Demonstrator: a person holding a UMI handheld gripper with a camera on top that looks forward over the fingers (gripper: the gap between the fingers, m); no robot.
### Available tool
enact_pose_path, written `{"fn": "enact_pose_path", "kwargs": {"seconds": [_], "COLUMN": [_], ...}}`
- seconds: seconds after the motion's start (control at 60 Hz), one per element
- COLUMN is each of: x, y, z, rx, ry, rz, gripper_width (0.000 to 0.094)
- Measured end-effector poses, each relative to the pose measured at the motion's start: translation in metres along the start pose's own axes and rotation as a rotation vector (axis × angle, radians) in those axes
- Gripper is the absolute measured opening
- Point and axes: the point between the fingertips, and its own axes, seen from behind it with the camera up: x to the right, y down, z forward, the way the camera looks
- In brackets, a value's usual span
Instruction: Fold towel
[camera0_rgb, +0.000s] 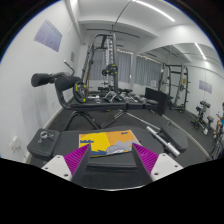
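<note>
A dark grey folded towel (110, 162) lies flat on a dark surface, directly between my fingers and spanning the space from one purple pad to the other. My gripper (110, 168) is low over it with the fingers wide apart, left pad (78, 159) and right pad (146, 160) at the towel's two sides. I cannot see the pads pressing into the cloth. The towel's near edge is hidden under the gripper body.
A yellow printed box or mat (105, 143) lies just beyond the towel. A small dark case (17, 137) sits to the left. Beyond are a weight bench (95, 100), a rack machine (105, 62), a barbell (160, 135) on the floor and more gym frames (175, 85) at the right.
</note>
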Motion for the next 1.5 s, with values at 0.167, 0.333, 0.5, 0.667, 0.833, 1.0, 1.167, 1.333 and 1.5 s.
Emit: {"fn": "enact_pose_path", "kwargs": {"seconds": [0.167,0.333,0.5,0.667,0.833,1.0,1.167,1.333,1.5], "x": [-0.075,-0.128,-0.158,-0.173,-0.179,-0.196,-0.178,-0.191,-0.142], "y": [0.005,0.022,0.045,0.072,0.102,0.101,0.098,0.078,0.002], "z": [0.013,0.047,0.106,0.179,0.245,0.265,0.27,0.243,0.23], "rx": [-0.006,-0.051,-0.105,-0.159,-0.224,-0.207,-0.179,-0.22,-0.149], "ry": [-0.117,-0.197,-0.223,-0.217,-0.201,-0.269,-0.177,-0.253,-0.277], "rz": [-0.052,-0.078,-0.091,-0.13,-0.166,-0.145,-0.298,-0.264,-0.182], "gripper_width": [0.0855,0.0855,0.0855,0.0852,0.0843,0.0528,0.001,0.0009,0.001]}}
